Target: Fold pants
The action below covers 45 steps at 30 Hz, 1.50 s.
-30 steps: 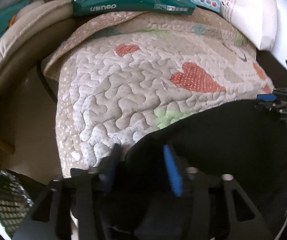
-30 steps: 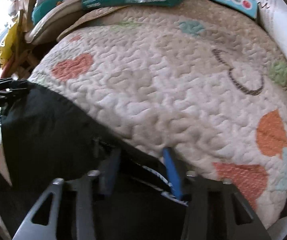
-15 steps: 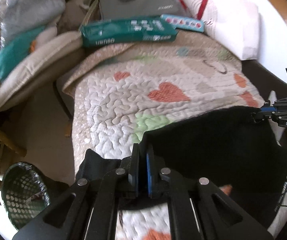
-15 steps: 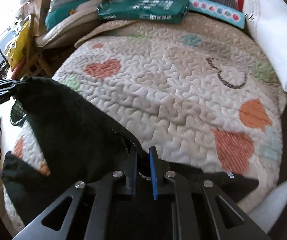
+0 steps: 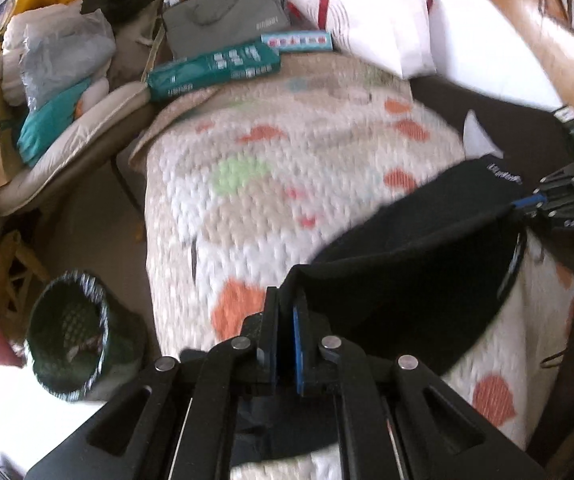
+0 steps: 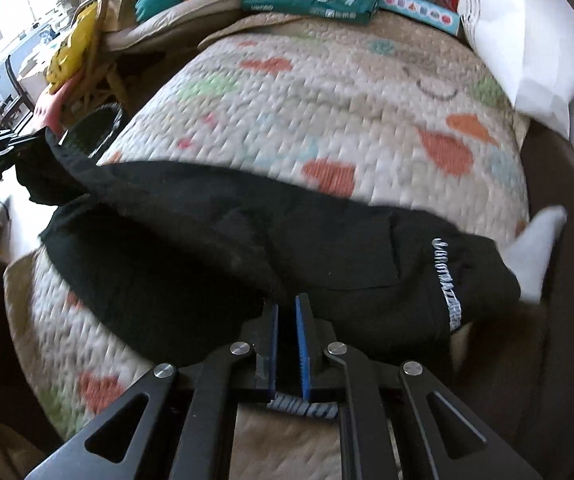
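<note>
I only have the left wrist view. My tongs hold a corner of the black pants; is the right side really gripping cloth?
Observer: Yes. The right wrist view shows the right tongs shut on the pants, with a white-lettered band just beneath them.
Operator: Is the garment clear of the quilt?
Observer: No. Its lower part appears to rest on the quilt; the top edge runs up to the left tongs.
Operator: And the far end?
Observer: It lies against a white cloth.

White lettering runs along the black pants at four o'clock, too blurred to read; the green package's print at twelve likewise.
</note>
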### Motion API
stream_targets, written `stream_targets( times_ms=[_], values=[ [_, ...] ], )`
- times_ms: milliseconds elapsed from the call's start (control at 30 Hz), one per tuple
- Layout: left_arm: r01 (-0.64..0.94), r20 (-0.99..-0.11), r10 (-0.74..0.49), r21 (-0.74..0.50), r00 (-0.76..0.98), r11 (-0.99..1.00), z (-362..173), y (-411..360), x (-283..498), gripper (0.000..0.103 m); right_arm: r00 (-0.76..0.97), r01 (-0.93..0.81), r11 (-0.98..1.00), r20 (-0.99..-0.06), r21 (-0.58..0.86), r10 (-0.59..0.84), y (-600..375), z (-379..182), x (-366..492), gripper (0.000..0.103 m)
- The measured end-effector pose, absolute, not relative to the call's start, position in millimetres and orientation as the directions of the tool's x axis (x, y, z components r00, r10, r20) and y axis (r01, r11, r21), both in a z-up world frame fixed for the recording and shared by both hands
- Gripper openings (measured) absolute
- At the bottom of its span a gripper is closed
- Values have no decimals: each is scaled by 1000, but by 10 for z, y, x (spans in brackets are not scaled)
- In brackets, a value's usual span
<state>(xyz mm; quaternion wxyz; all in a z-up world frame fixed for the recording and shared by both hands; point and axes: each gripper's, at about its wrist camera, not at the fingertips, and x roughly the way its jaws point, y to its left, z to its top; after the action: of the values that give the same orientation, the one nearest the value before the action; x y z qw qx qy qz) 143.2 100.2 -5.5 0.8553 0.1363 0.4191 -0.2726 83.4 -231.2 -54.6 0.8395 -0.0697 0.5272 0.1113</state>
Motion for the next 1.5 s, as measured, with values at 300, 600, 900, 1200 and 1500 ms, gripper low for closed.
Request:
stream_targets(
  times_ms=[300,600,900,1200,1500],
  values=[
    [589,-868,-112,228,484,776,-441,891,941,14,293,-298,954,-954,-33,59,-2025,-1104,368,10],
    [413,-837,-103,155,537,898,26,1523,783,41,299,-298,952,-954,-65,29,-1971,-1085,133,69],
    [-156,-721,-150,-339,676,928,252,2510,1353,66,467,-405,905,-880,-129,84,-1425,-480,197,69],
    [-284,-662,82,-203,745,937,-161,2635,1332,66,472,-632,771,-828,-78,302,147,-203,857,44],
    [-318,-641,54,-304,766,898,-101,2962,1271,66,322,-780,613,-921,-127,220,1170,-1211,1296,44]
  ],
)
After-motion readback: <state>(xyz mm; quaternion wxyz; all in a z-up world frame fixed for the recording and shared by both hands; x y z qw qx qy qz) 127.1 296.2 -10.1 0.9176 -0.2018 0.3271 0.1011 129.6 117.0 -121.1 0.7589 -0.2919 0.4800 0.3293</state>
